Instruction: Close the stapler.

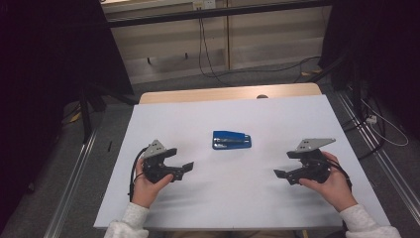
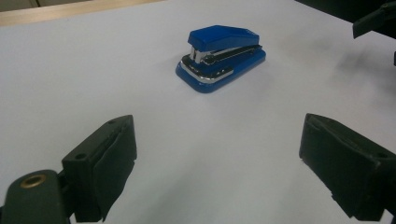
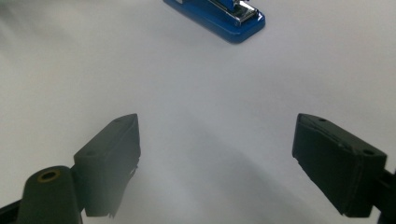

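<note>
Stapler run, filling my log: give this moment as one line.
stapler: mid-table, untouched | left gripper: open, apart | right gripper: open, apart | table: white

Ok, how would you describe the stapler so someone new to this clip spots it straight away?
Start at the white table top. Near its middle, between and a little beyond the left gripper and right gripper, lies a small blue stapler, closed and touched by neither. It is the sole coloured thing on the white surface, with silver metal showing under its blue top.
</note>
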